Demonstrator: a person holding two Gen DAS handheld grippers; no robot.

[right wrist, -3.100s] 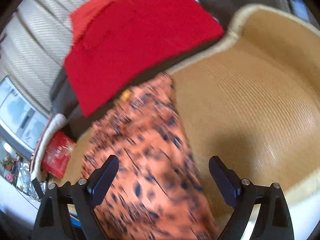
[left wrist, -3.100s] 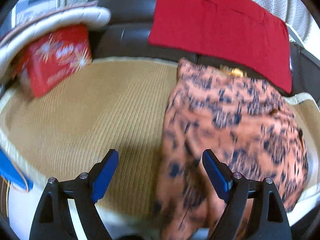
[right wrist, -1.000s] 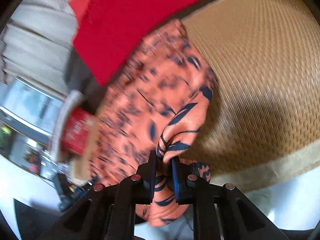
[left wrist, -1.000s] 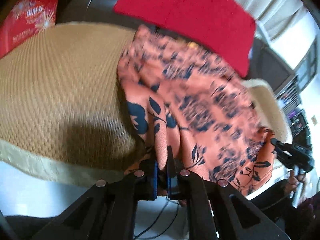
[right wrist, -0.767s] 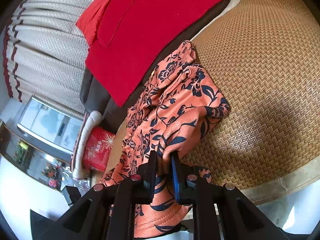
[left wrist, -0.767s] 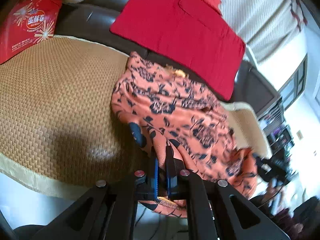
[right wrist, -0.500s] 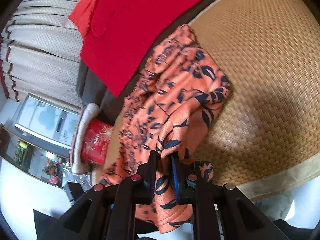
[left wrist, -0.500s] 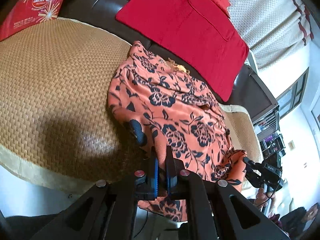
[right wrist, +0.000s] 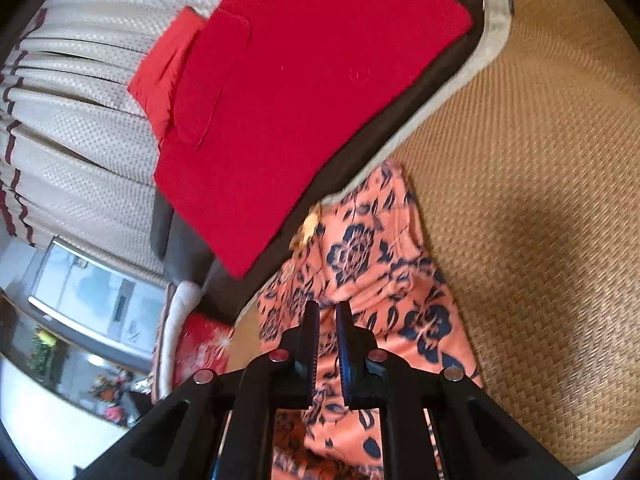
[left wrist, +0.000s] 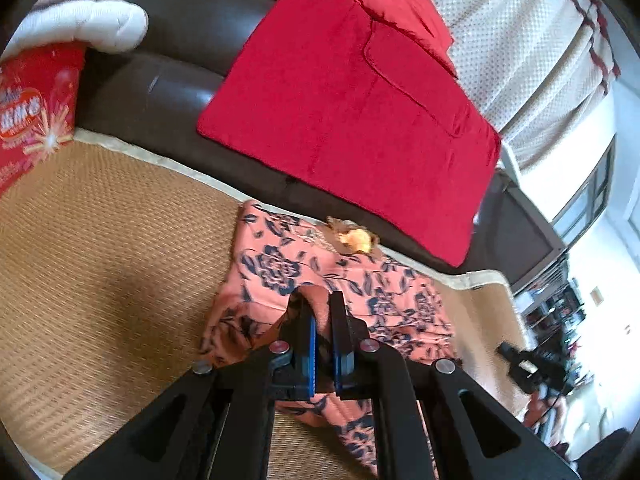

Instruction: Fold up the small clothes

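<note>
Folding is partway done, as far as you can judge: the dress (left wrist: 280, 268) lies on the mat (left wrist: 100, 240) against the sofa back, its near part doubled over toward the far edge. Your left tongs (left wrist: 322, 316) are clamped on a fold of it. Your right tongs (right wrist: 327, 320) stand nearly together over the cloth; blur hides whether they pinch any. Flattening and further folds remain. No container shows except a red box (left wrist: 32, 112), contents unseen.

Bright daylight, fisheye warp, slight blur
</note>
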